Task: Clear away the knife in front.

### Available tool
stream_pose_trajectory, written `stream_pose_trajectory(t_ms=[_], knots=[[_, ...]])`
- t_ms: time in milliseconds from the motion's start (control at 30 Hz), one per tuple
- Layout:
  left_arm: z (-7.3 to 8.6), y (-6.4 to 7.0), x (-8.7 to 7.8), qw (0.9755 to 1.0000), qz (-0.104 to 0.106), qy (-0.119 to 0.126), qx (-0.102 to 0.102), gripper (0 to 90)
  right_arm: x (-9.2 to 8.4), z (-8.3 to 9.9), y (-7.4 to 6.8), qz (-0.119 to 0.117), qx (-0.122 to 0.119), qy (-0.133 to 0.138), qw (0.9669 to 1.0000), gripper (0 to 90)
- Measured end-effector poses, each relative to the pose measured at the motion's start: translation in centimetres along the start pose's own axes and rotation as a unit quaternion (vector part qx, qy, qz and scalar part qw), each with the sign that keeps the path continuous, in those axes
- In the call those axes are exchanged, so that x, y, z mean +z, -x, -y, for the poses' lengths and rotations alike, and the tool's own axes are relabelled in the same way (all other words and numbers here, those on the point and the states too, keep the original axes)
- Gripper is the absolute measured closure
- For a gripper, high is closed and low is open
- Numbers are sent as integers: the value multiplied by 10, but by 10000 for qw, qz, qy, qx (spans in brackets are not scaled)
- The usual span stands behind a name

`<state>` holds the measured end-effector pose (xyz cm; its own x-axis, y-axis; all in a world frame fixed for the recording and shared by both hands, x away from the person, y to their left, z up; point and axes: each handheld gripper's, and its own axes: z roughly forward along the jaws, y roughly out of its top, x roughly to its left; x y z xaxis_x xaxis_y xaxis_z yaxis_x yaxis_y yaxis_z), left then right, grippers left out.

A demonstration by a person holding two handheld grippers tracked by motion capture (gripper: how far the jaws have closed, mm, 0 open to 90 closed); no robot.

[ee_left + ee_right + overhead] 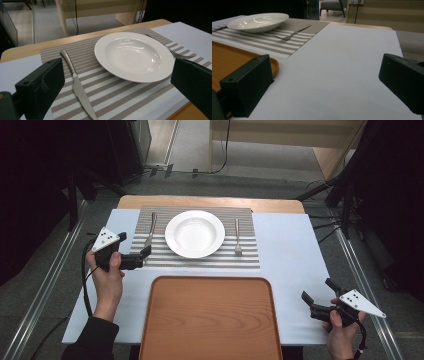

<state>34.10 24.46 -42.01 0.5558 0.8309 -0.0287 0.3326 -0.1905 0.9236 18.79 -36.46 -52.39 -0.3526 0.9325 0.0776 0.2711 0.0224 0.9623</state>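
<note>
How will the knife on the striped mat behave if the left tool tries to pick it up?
The knife looks like polished metal, so it is probably stiff and somewhat slippery between the jaws. It lies flat on the woven placemat, so it may slide or pivot before lifting. Its long thin shape would likely tilt if gripped near one end.

Two handheld black grippers: left gripper [145, 255] and right gripper [316, 296], each topped by a grey three-cornered plate with small dark holes. Blocky matte black fingers [40, 87]. Black cable [84, 270] trailing from the left. Dark sleeve [92, 340] on the left forearm.
</note>
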Motion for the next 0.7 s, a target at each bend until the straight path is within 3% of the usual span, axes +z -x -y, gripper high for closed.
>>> stream_pose_trajectory(t_ms=[333,700], knots=[[-17,-6,24,9997,69,-222,65,0,1,0,-1,7,-52,-31,10000,0],[-28,-24,57,9980,80,-568,-272,0,1,0,-1,-11,-62,-48,10000,0]])
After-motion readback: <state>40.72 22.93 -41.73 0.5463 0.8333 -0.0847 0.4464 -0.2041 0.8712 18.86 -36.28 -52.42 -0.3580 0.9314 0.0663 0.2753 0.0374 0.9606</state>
